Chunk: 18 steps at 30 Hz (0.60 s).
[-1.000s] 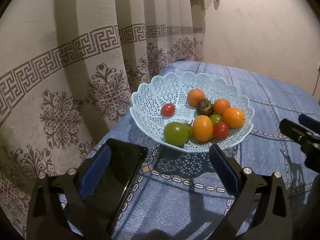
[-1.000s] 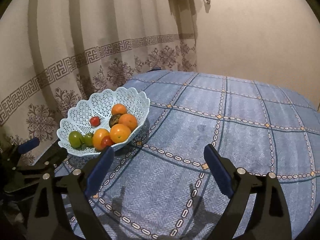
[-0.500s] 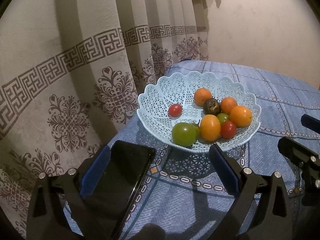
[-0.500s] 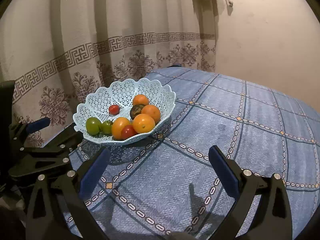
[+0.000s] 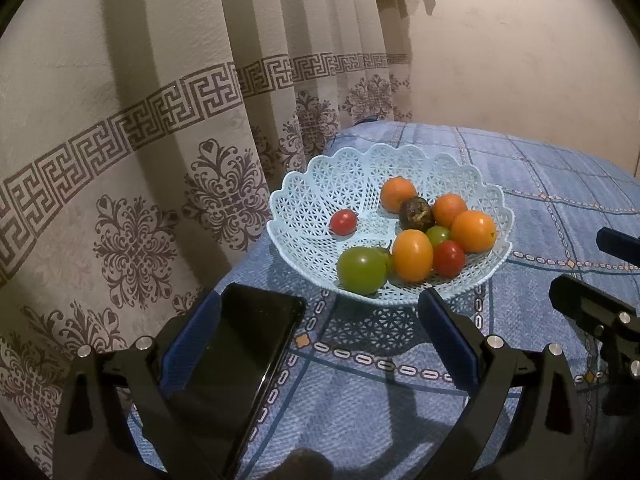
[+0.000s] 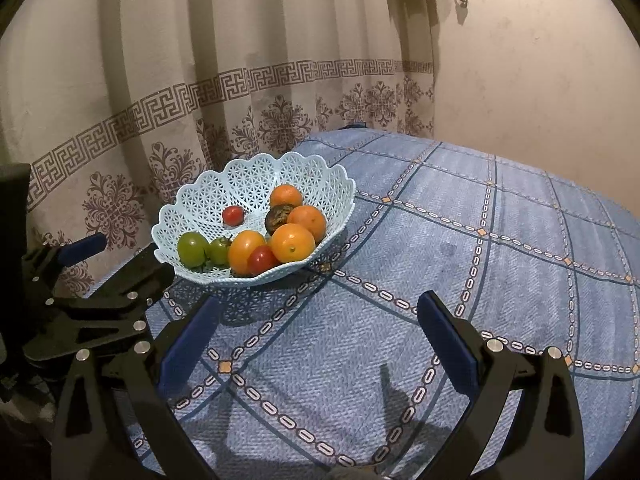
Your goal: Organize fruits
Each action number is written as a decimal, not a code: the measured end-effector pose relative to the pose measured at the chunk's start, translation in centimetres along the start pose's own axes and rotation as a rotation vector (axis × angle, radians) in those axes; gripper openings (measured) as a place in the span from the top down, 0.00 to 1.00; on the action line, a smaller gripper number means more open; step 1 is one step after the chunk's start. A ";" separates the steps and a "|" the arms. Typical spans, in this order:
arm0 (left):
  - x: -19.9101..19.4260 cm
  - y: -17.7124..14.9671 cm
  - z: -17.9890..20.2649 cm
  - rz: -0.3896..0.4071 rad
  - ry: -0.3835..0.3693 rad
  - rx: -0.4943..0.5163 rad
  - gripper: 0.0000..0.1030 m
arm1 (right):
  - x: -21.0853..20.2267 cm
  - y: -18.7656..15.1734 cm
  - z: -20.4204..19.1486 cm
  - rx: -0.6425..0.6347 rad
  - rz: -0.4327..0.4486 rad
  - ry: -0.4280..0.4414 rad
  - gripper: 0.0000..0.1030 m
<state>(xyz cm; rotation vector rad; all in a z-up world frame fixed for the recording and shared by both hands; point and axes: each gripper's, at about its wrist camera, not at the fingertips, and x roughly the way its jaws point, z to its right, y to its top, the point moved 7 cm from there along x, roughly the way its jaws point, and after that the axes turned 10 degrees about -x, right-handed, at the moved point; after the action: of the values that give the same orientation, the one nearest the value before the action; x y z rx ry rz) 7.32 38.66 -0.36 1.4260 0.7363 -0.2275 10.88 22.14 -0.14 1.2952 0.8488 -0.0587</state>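
Right wrist view: all fruit is seen gathered in the basket (image 6: pixel 256 184) at ten o'clock, nothing visibly left, both tools (image 6: pixel 318 326) (image 5: pixel 320 322) spread, ungrasping.

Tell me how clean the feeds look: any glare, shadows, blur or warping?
Left wrist view: sharp; fisheye bends the curtain; the basket throws a lattice shadow on the tablecloth; the phone screen is dark, without glare. Right wrist view: sharp, dark corners, gripper shadows on the cloth.
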 end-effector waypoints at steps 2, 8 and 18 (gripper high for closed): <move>0.0 0.0 0.0 0.000 -0.001 0.002 0.03 | 0.0 -0.1 0.0 -0.001 -0.004 -0.001 0.05; -0.1 0.0 0.1 0.003 -0.007 0.011 0.03 | 0.1 -0.1 -0.1 -0.006 -0.009 -0.006 0.05; -0.1 0.1 0.2 0.002 -0.007 0.014 0.03 | 0.4 -0.3 -0.3 -0.011 -0.032 -0.014 0.05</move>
<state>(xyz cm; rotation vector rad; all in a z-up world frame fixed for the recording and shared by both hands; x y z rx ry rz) 7.36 38.47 -0.24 1.4389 0.7288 -0.2358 10.86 22.48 -0.63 1.2696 0.8573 -0.0881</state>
